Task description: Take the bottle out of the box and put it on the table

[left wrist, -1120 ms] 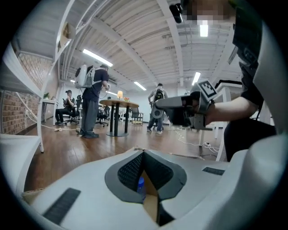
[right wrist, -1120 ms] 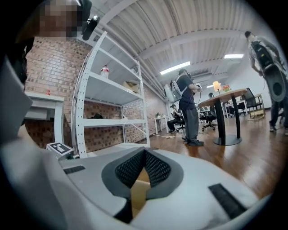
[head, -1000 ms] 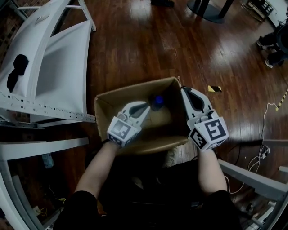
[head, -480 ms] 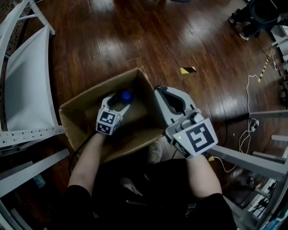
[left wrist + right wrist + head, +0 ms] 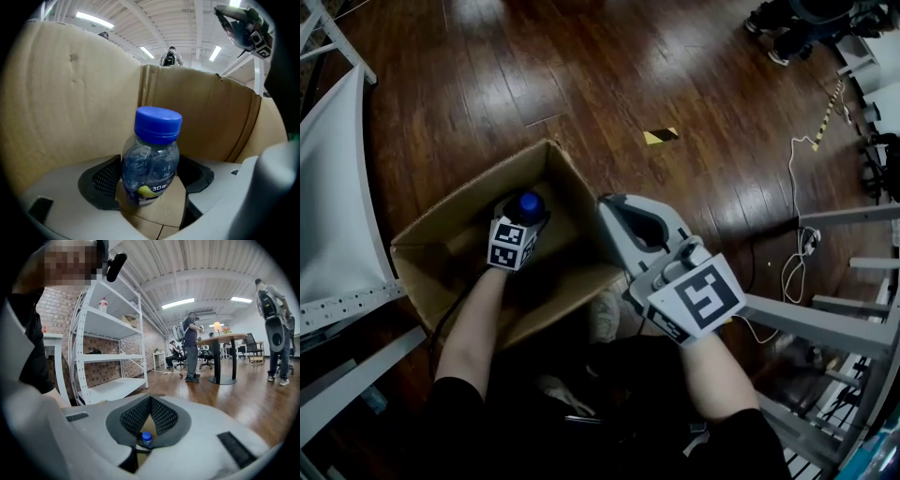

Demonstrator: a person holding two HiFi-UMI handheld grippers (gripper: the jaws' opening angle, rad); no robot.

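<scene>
A small clear bottle (image 5: 151, 164) with a blue cap (image 5: 528, 203) stands upright on the bottom of an open cardboard box (image 5: 473, 192). My left gripper (image 5: 151, 180) is down inside the box (image 5: 70, 93). Its jaws have just been opening and stand wide, one dark pad on each side of the bottle, neither pressing on it. In the head view it (image 5: 517, 234) sits just before the cap. My right gripper (image 5: 615, 208) hovers over the box's right wall with its tips together (image 5: 150, 401). Below those tips the bottle (image 5: 146, 438) shows through the gap.
The box sits on a dark wooden floor. White metal shelving (image 5: 337, 187) stands to the left, a grey metal frame (image 5: 806, 319) at lower right. Yellow-black tape (image 5: 661, 136) and cables (image 5: 792, 272) lie on the floor. People and a round table (image 5: 222, 338) are far off.
My left gripper has sunk into the box and its jaws have opened around the bottle. The right gripper has stayed by the box's right wall. The head camera has swung right.
</scene>
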